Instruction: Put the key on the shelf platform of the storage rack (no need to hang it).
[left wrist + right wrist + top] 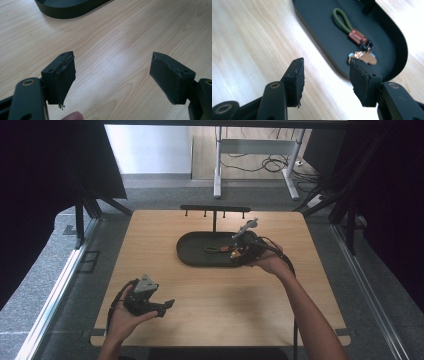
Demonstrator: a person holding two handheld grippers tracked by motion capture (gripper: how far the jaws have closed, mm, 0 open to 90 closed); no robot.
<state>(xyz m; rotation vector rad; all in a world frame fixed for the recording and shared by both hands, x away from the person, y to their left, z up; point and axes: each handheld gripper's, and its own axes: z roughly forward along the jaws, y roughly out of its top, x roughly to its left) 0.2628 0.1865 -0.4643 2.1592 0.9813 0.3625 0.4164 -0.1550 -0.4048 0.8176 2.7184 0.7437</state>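
Note:
A black oval tray (192,254) sits at the table's middle back. In it lies a keychain (352,32): an olive cord loop, a brown tag and a copper-coloured key (364,58). My right gripper (325,75) stands open at the tray's right end, its jaws just short of the key, one over the wood and one over the tray rim (322,52). The high view shows that right gripper (245,247) over the tray's right side. My left gripper (167,306) hovers open over bare wood near the front left, its fingers (62,75) wide apart with nothing between them.
A black T-shaped rack with small hooks (215,210) rises behind the tray. The tray's edge (67,10) lies far ahead of the left gripper. Beyond the table a white desk frame (255,150) stands among cables; dark curtains flank both sides.

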